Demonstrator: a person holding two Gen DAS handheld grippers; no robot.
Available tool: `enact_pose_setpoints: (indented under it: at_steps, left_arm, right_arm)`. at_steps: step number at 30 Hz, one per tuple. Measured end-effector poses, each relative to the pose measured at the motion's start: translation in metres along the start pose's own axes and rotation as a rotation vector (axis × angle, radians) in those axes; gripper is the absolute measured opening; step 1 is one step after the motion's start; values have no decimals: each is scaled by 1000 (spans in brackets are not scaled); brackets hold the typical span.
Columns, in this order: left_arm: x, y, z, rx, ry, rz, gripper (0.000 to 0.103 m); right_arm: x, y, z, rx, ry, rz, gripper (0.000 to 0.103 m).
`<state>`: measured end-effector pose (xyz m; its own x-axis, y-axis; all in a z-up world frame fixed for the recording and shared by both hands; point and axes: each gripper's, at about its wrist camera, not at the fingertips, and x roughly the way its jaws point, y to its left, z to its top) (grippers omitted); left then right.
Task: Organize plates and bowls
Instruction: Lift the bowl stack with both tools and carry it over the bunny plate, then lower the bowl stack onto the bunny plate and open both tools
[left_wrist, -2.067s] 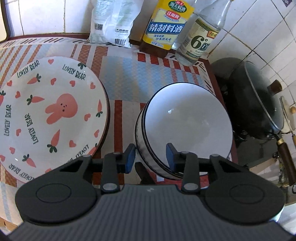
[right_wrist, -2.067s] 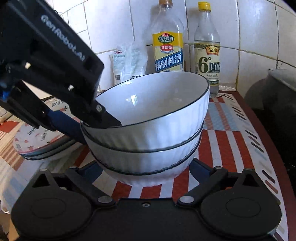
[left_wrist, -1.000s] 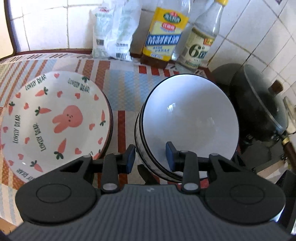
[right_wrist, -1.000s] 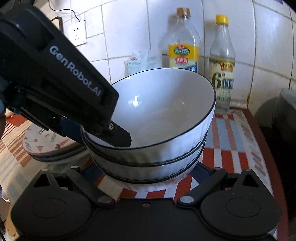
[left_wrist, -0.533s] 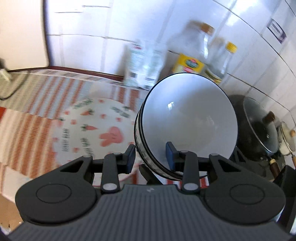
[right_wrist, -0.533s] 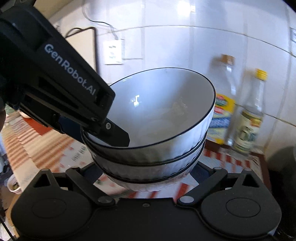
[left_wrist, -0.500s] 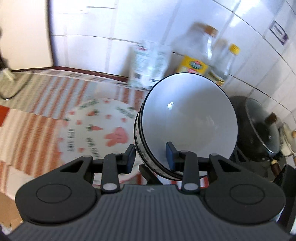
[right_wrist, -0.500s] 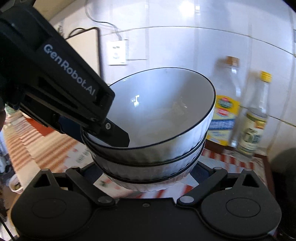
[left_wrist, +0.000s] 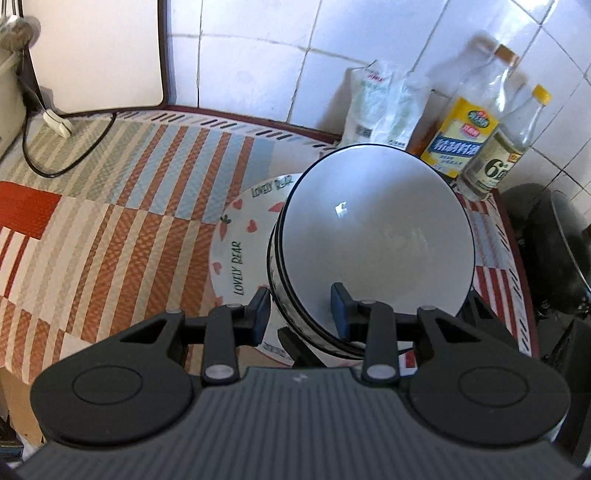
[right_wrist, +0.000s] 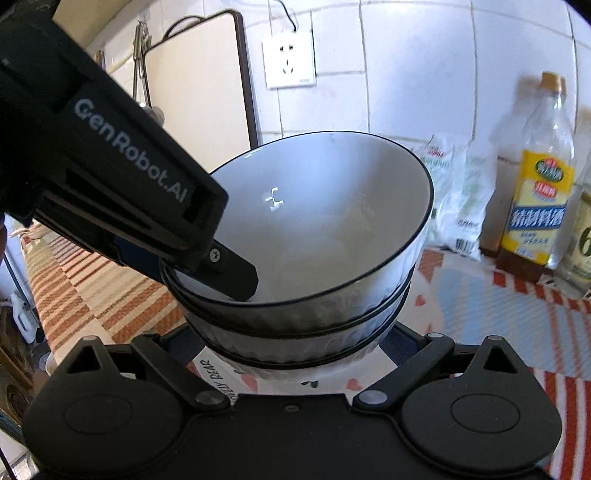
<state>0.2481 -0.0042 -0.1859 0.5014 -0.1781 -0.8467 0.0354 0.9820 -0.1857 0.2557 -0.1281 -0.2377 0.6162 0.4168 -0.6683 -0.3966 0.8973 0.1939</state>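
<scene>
Bowl stack (left_wrist: 376, 240) held above the plate (left_wrist: 236, 240) — mouths up, tilted slightly. Left gripper (left_wrist: 299, 314) clamps its near rim; right gripper (right_wrist: 295, 354) cradles the stack's base, grip unclear.

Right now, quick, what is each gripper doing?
Left gripper: closed on the rim of the bowl stack.
Right gripper: closed around the bottom of the same bowl stack.
</scene>
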Motion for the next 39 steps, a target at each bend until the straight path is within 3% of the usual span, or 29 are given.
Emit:
enact_pose_setpoints:
  at_steps: [11, 22, 31, 39]
  left_arm:
    - [28, 17, 12, 6, 30, -23, 33]
    - [32, 17, 14, 0, 14, -21, 33]
    - [34, 18, 18, -7, 17, -12, 32]
    - [15, -1, 18, 116, -31, 65, 34]
  right_arm:
    - [34, 0, 5, 9, 58, -26, 100]
    - [35, 1, 5, 22, 69, -33, 101]
    - [22, -2, -1, 35, 72, -47, 101]
    - [-21, -21, -12, 175, 8, -29, 100]
